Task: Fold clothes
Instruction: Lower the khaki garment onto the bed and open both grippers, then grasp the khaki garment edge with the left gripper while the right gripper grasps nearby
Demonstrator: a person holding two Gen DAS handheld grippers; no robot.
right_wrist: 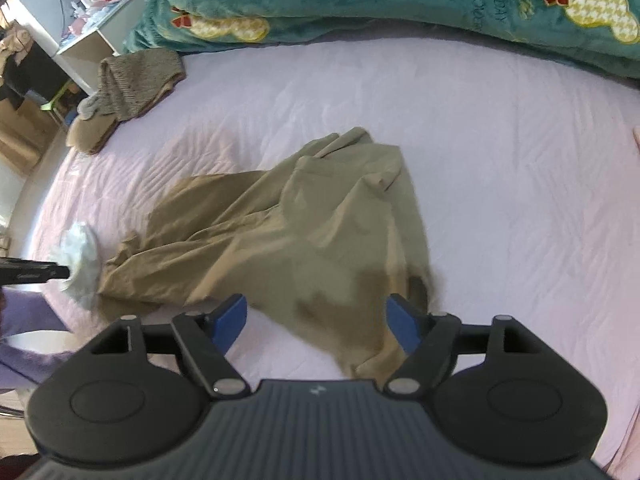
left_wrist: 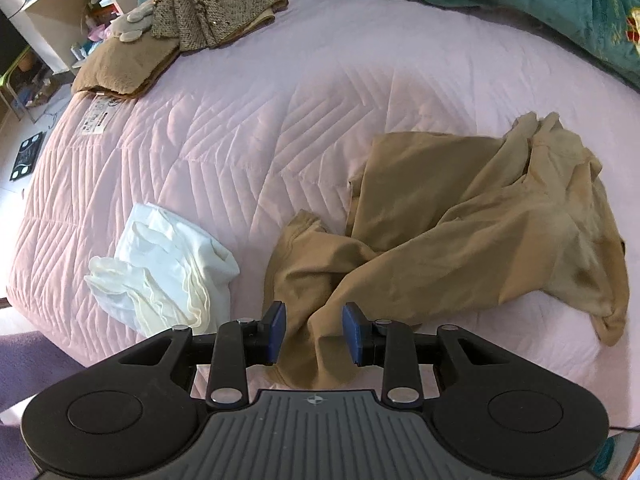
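A tan, tights-like garment (left_wrist: pixel 460 216) lies crumpled on the pale pink quilted bed (left_wrist: pixel 248 128). My left gripper (left_wrist: pixel 315 334) hovers low over one of its leg ends. The blue pads (left_wrist: pixel 276 332) stand partly apart on either side of the leg, and tan cloth shows past both of them, so it is open. In the right wrist view the same garment (right_wrist: pixel 288 232) is spread out in front of my right gripper (right_wrist: pixel 318 326). That gripper is wide open over the darker waist end, holding nothing. The left gripper's black tip (right_wrist: pixel 36 272) shows at the left edge.
A crumpled white garment (left_wrist: pixel 168 268) lies left of the tan one. A brown tweed garment (left_wrist: pixel 208 12) and a tan plush item (left_wrist: pixel 120 64) sit at the bed's far left corner. A teal blanket (right_wrist: pixel 380 4) runs along the far side. White shelves (left_wrist: pixel 60 4) stand beyond the bed.
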